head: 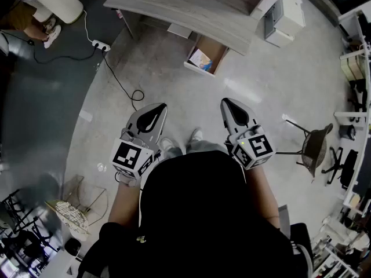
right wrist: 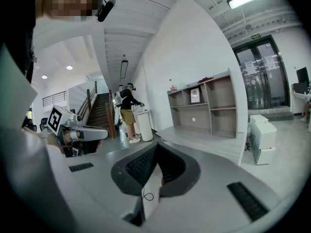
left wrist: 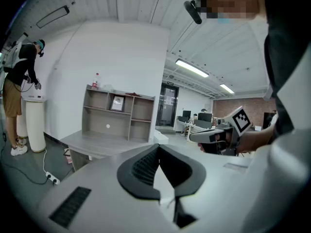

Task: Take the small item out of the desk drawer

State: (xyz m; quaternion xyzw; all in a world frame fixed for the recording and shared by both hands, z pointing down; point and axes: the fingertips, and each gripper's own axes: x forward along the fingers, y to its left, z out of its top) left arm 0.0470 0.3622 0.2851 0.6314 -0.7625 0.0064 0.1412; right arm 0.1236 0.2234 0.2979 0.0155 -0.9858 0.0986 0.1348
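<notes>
The grey desk (head: 179, 7) stands across the floor ahead of me, with a hutch of open shelves (left wrist: 119, 113) on it. Its drawer (head: 215, 46) hangs open toward me, and a small flat blue and orange item (head: 201, 59) lies inside. I hold both grippers at waist height, well short of the drawer and pointing at it. My left gripper (head: 160, 105) is shut and empty, its tips meeting (left wrist: 158, 146). On the other side, my right gripper (head: 225, 101) is also shut with nothing in it (right wrist: 156, 145).
A white power strip (head: 99, 44) and its black cable trail over the floor left of the desk. A white drawer cabinet (head: 284, 13) stands right of the desk, and a chair (head: 316, 146) at my right. Another person (left wrist: 19, 81) stands by a white bin (left wrist: 35, 123).
</notes>
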